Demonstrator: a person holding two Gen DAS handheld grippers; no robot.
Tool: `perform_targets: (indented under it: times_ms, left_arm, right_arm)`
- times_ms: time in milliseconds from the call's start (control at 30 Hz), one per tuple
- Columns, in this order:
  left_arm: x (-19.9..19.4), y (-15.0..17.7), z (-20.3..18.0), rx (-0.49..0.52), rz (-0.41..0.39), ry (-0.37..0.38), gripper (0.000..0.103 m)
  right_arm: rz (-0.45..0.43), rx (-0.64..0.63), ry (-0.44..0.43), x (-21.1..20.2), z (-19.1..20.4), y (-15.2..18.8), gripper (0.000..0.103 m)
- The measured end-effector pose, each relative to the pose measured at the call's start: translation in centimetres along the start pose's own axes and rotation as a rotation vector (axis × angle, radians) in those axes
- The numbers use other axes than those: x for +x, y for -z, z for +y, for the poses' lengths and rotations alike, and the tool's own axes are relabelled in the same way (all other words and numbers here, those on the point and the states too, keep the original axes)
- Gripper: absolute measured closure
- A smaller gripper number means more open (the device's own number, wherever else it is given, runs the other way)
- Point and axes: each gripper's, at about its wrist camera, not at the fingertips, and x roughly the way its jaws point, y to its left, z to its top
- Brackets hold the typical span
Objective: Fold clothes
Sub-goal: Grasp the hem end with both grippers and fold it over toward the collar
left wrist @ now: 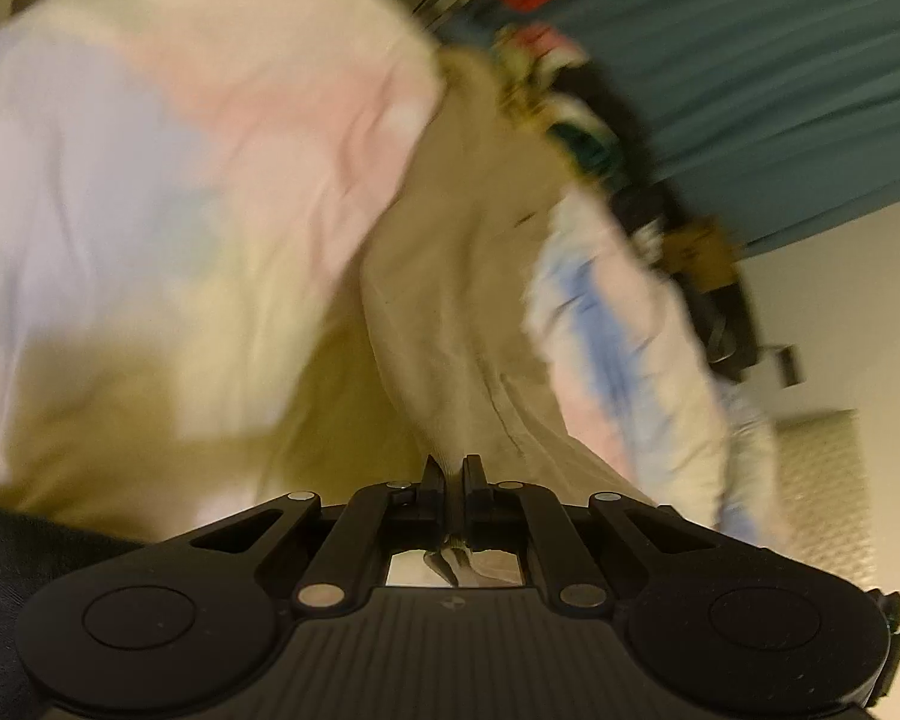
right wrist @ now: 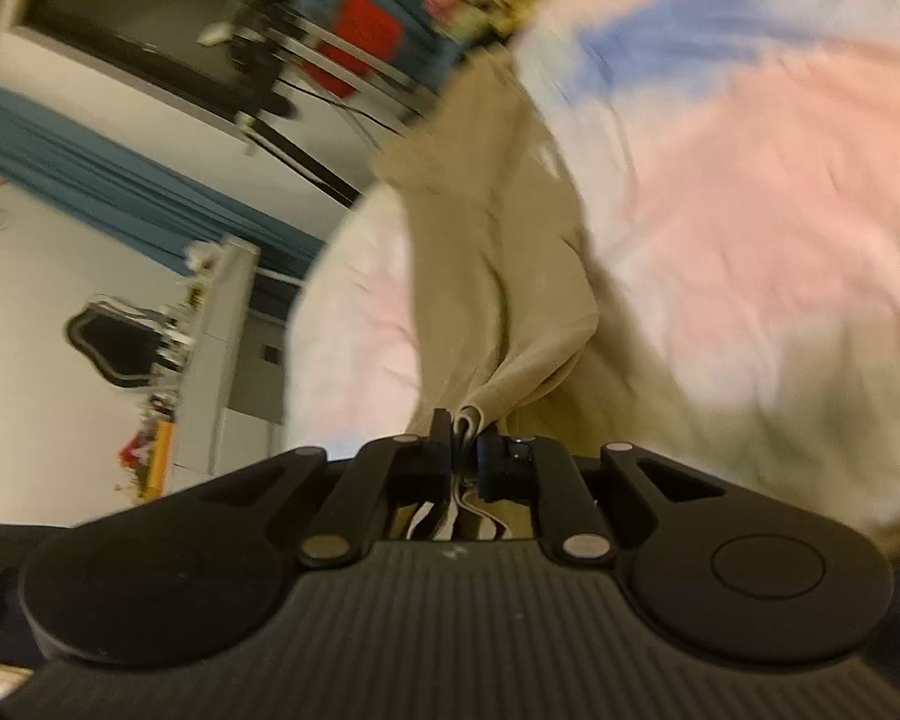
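Note:
A beige garment (left wrist: 450,276) hangs stretched away from my left gripper (left wrist: 453,468), which is shut on its edge; a thin fold of cloth shows between the black fingers (left wrist: 432,474). In the right wrist view the same beige garment (right wrist: 498,252) runs up from my right gripper (right wrist: 465,426), which is shut on a bunched, folded edge of it. Under the garment lies a pastel tie-dye sheet (left wrist: 168,150) in pink, lilac and yellow, seen as the tie-dye sheet (right wrist: 750,180) on the right. Both views are motion-blurred.
A pile of colourful clothes (left wrist: 564,96) lies at the far end of the bed. Teal curtains (left wrist: 780,72) hang behind. The right wrist view shows a dark window or screen (right wrist: 150,30), a white cabinet (right wrist: 222,348) with clutter, and a red item (right wrist: 366,36).

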Motion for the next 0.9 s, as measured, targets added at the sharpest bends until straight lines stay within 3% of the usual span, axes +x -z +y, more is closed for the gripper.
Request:
perform_targets:
  times_ms: [167, 300, 433, 533, 700, 900]
  left_arm:
    - [-4.1, 1.7, -0.8, 0.016, -0.082, 0.067, 0.098]
    - [-7.0, 5.7, 1.0, -0.040, -0.114, 0.063, 0.098]
    - [-8.2, 10.1, 3.0, -0.106, -0.094, 0.081, 0.098]
    - [-9.0, 11.5, 4.5, -0.140, -0.085, 0.080, 0.098]
    - [-8.2, 9.6, 3.4, -0.102, -0.118, 0.073, 0.098]
    - [-5.1, 2.7, -1.6, 0.044, -0.224, -0.031, 0.098]
  right_arm:
    - [-0.079, -0.076, -0.040, -3.8, 1.5, 1.0, 0.093]
    - [-0.103, -0.078, -0.040, -6.3, 0.1, 4.1, 0.093]
    - [-0.111, -0.052, -0.028, -8.3, -1.6, 7.8, 0.094]
    - [-0.127, -0.049, -0.008, -9.2, -2.2, 9.5, 0.094]
    - [-0.169, -0.075, 0.020, -8.6, -1.3, 8.0, 0.094]
    - [-0.204, -0.097, 0.044, -4.1, 1.2, 1.8, 0.094]
